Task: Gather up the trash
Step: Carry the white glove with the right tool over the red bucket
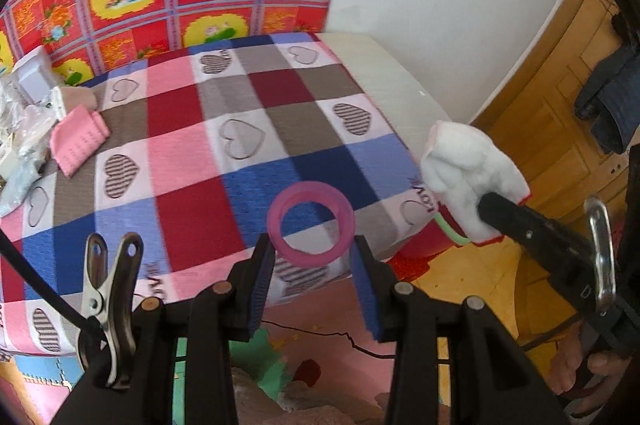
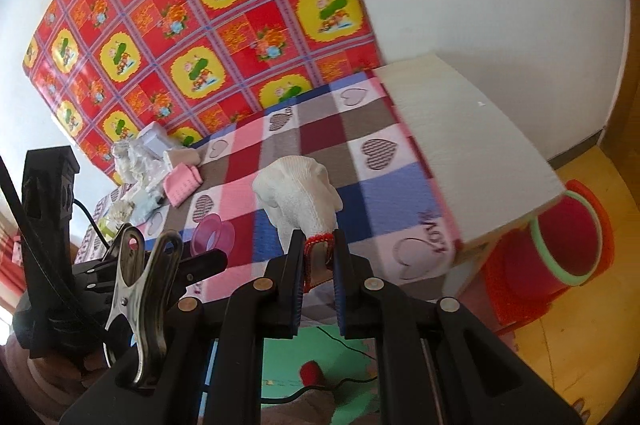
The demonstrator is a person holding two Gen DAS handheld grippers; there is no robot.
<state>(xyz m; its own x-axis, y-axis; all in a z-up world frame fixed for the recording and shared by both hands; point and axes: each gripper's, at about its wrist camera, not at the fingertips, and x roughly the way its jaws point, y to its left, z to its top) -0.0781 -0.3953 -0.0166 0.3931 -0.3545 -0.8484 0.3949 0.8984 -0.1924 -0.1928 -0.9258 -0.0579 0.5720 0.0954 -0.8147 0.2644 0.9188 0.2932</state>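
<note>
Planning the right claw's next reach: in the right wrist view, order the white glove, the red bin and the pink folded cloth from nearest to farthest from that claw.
1. White glove: clamped at its red cuff in the right claw.
2. Red bin: lower right, beside the bed.
3. Pink folded cloth: far left on the checked blanket.
</note>
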